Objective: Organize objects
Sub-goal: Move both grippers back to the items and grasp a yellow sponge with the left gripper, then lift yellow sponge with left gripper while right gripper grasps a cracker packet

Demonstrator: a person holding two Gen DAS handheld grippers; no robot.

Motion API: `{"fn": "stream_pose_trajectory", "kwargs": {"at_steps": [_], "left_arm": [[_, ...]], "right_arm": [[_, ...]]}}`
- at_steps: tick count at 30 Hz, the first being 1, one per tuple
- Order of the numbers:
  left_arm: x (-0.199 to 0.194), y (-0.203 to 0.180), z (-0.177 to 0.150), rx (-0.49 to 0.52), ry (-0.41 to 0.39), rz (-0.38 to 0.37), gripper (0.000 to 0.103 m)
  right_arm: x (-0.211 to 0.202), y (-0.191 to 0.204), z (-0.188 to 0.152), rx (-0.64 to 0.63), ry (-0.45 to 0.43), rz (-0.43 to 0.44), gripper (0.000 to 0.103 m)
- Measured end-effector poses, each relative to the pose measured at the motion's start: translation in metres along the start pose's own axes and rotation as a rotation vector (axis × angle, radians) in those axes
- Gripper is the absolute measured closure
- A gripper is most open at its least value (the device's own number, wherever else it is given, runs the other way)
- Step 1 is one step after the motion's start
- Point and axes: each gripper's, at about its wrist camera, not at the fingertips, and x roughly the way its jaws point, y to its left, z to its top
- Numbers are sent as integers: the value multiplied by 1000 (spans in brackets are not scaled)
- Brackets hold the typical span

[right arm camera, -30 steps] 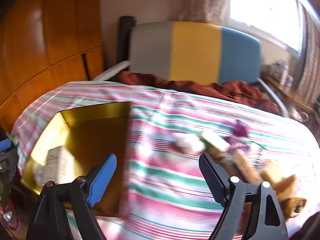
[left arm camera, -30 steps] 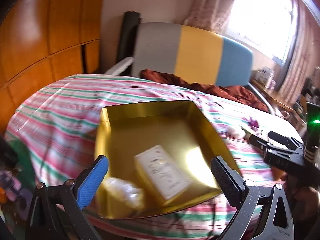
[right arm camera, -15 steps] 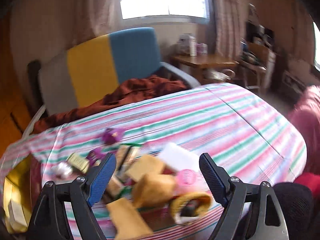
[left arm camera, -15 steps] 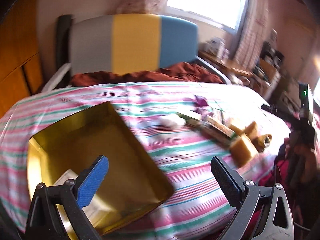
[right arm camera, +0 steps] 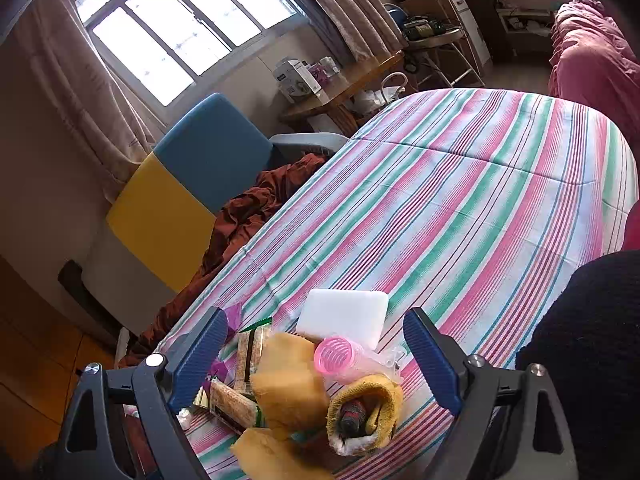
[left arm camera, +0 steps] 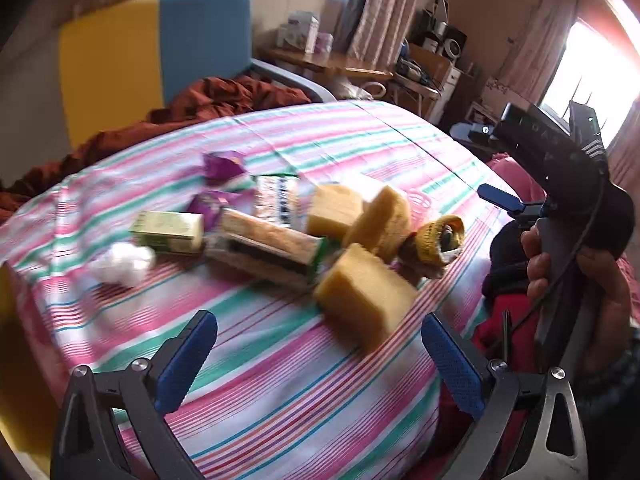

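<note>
Barely started, I'm guessing: both the left gripper [left arm camera: 316, 354] and right gripper [right arm camera: 316, 352] are hanging wide open and empty, while the blurry pile of sponges [left arm camera: 364, 300], snack packs [left arm camera: 268, 244] and a pink roller [right arm camera: 336, 354] is sitting unsorted on the striped cloth [right arm camera: 460, 200].

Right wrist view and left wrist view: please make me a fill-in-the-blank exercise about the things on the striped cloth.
1. The ring-shaped roller beside the white block is ____ in colour.
2. Both the left gripper and the right gripper have their jaws ____.
3. The dark bottle lies wrapped inside a ____ cloth.
4. The crumpled wrapper lying farthest back is ____.

Missing words: pink; open; yellow; purple
</note>
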Motion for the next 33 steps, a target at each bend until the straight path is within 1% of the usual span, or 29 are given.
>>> {"fn": "stream_pose_trajectory", "kwargs": {"at_steps": [4, 8, 13, 14, 15, 16, 17, 18, 20, 21, 24, 27, 29, 31, 33], "left_arm": [[39, -16, 13, -10, 69, -43, 0], [66, -25, 26, -41, 112, -78, 0], [93, -20, 30, -117, 161, -65, 0], [97, -18, 29, -132, 168, -52, 1], [100, -15, 26, -147, 178, -28, 6], [102, -12, 21, -155, 189, -24, 13], [104, -10, 16, -157, 202, -38, 25], [101, -8, 12, -151, 180, -55, 25], [93, -7, 7, -134, 172, -84, 32], [86, -7, 5, -123, 163, -86, 33], [69, -3, -6, -97, 141, -74, 35], [52, 6, -20, -114, 129, -63, 35], [37, 13, -33, -113, 108, -40, 35], [20, 23, -48, -118, 93, -32, 35], [11, 29, -57, -137, 88, -20, 35]], "right_arm": [[3, 3, -2, -3, 10, 22, 12], [7, 0, -1, 9, 23, 35, 11], [10, -4, 0, 25, 34, 36, 11], [11, -4, -1, 25, 39, 37, 11], [12, -4, -1, 22, 44, 41, 11], [13, -2, -1, 14, 48, 42, 11], [13, 0, -2, 2, 50, 37, 11], [13, 2, -2, -6, 52, 36, 11], [15, 3, -3, -15, 61, 34, 11], [16, 3, -3, -15, 64, 30, 11], [17, 3, -4, -14, 70, 22, 11], [18, 3, -4, -18, 74, 11, 11], [18, 3, -4, -18, 75, 8, 11], [18, 0, -4, -1, 78, 8, 11], [19, -4, -4, 27, 84, 2, 11]]}}
